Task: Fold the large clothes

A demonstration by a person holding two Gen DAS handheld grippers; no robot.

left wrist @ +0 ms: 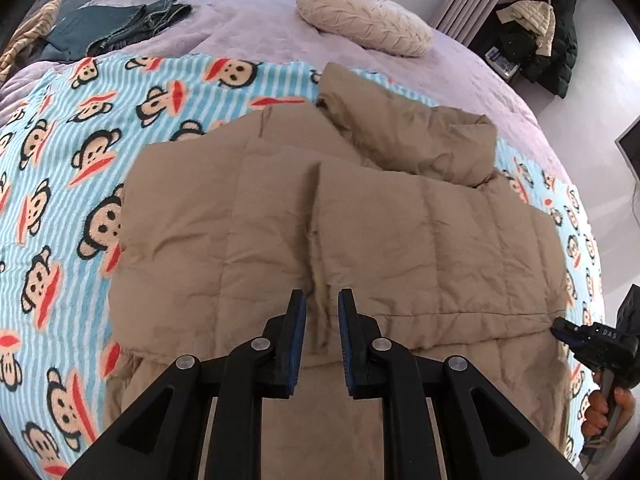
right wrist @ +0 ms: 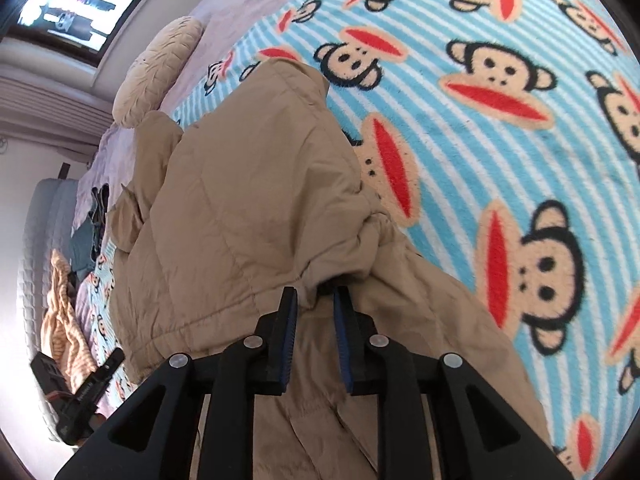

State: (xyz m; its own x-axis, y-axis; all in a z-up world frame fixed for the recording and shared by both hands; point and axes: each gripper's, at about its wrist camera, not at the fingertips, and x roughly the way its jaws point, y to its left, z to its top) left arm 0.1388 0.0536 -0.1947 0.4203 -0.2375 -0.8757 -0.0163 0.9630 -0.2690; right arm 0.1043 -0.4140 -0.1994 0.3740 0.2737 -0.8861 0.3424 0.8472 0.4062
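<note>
A tan quilted down jacket [left wrist: 340, 220] lies spread on a blue striped monkey-print blanket [left wrist: 60, 168] on the bed. Its sleeves are folded in over the body and its collar bunches at the far end. My left gripper [left wrist: 322, 300] is open and empty, hovering just above the jacket's middle seam near the hem. My right gripper [right wrist: 315, 294] is open over a bunched fold at the jacket's [right wrist: 248, 208] side edge, with no cloth between its pads. The right gripper also shows at the right edge of the left wrist view [left wrist: 592, 344]. The left gripper shows at the lower left of the right wrist view [right wrist: 88, 392].
A cream round cushion [left wrist: 364, 20] lies on the lilac bedspread [left wrist: 248, 20] beyond the jacket. Folded dark green clothes [left wrist: 120, 26] and a striped tan cloth [left wrist: 28, 36] lie at the far left. Dark coats [left wrist: 548, 36] are heaped on a stand beside the bed.
</note>
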